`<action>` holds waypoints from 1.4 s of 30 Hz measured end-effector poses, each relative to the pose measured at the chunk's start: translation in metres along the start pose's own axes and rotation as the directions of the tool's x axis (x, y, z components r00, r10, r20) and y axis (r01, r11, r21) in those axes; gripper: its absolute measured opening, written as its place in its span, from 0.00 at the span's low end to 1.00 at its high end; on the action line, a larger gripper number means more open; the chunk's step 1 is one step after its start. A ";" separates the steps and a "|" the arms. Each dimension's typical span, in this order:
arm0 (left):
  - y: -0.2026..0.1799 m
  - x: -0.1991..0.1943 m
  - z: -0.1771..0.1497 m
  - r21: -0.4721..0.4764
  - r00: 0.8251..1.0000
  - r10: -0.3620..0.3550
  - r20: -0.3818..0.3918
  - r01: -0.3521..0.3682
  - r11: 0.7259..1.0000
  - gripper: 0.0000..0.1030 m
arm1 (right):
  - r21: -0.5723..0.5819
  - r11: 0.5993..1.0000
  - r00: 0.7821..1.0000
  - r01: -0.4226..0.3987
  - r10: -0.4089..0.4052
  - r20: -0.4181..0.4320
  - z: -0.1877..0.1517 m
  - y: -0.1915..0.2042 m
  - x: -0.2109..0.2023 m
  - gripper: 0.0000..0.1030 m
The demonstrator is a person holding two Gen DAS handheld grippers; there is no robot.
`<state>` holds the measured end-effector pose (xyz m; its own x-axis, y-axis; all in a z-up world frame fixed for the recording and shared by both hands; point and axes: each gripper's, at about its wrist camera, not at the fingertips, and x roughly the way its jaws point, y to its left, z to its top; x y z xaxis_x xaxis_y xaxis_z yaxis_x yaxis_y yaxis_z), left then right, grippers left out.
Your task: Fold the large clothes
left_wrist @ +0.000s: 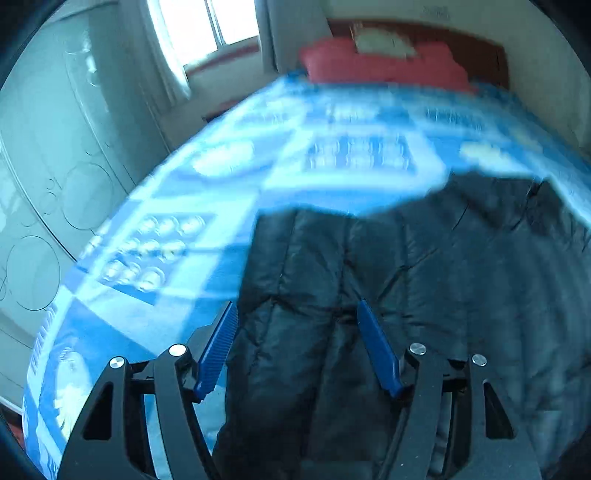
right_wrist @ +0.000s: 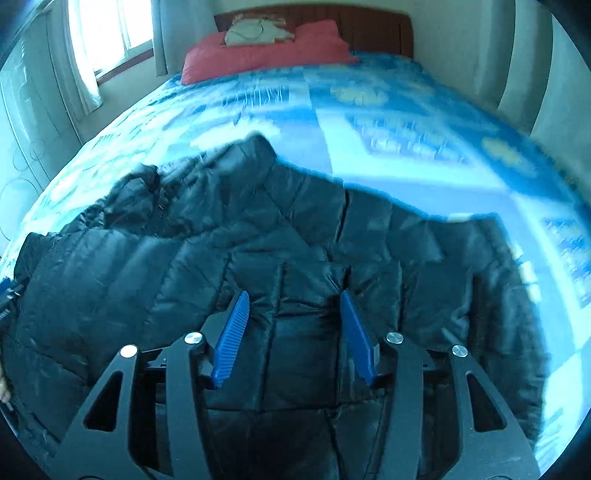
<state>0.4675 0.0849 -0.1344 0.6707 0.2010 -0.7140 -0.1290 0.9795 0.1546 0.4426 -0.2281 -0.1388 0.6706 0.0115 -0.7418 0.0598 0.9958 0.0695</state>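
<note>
A black quilted puffer jacket (left_wrist: 424,280) lies spread on a bed with a blue and white patterned cover (left_wrist: 221,192). My left gripper (left_wrist: 297,306) is open, its blue fingers (left_wrist: 218,343) straddling the jacket's left part near its edge. In the right wrist view the jacket (right_wrist: 207,243) fills the lower frame, collar toward the upper left. My right gripper (right_wrist: 294,299) is open over the jacket's middle-right area, with fabric between the fingers (right_wrist: 356,339). The blue cover (right_wrist: 406,122) shows beyond it.
A red pillow (right_wrist: 266,55) with a white item (right_wrist: 255,31) on it lies at the dark wooden headboard (right_wrist: 369,26). A window with curtains (left_wrist: 192,29) is at the far left. A white wardrobe (left_wrist: 55,155) stands left of the bed.
</note>
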 end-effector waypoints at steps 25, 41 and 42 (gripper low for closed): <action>-0.003 0.003 -0.053 0.016 0.977 -0.209 -0.034 0.209 0.978 0.71 | 0.008 0.999 0.998 -0.047 0.047 -0.052 -0.063 -0.053 -0.011 0.53; 0.077 -0.137 -0.181 -0.010 0.949 -0.298 -0.102 0.299 0.954 0.70 | 0.108 0.994 0.996 -0.008 0.018 -0.091 -0.206 -0.103 -0.196 0.63; 0.084 -0.147 -0.197 -0.013 0.948 -0.298 -0.110 0.299 0.954 0.70 | 0.121 0.993 0.994 0.005 0.008 -0.106 -0.226 -0.107 -0.208 0.63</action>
<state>0.2142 0.1395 -0.1507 0.5937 -0.1004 -0.7984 0.0676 0.9949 -0.0749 0.1297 -0.3166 -0.1423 0.5887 0.0287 -0.8078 0.1522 0.9776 0.1456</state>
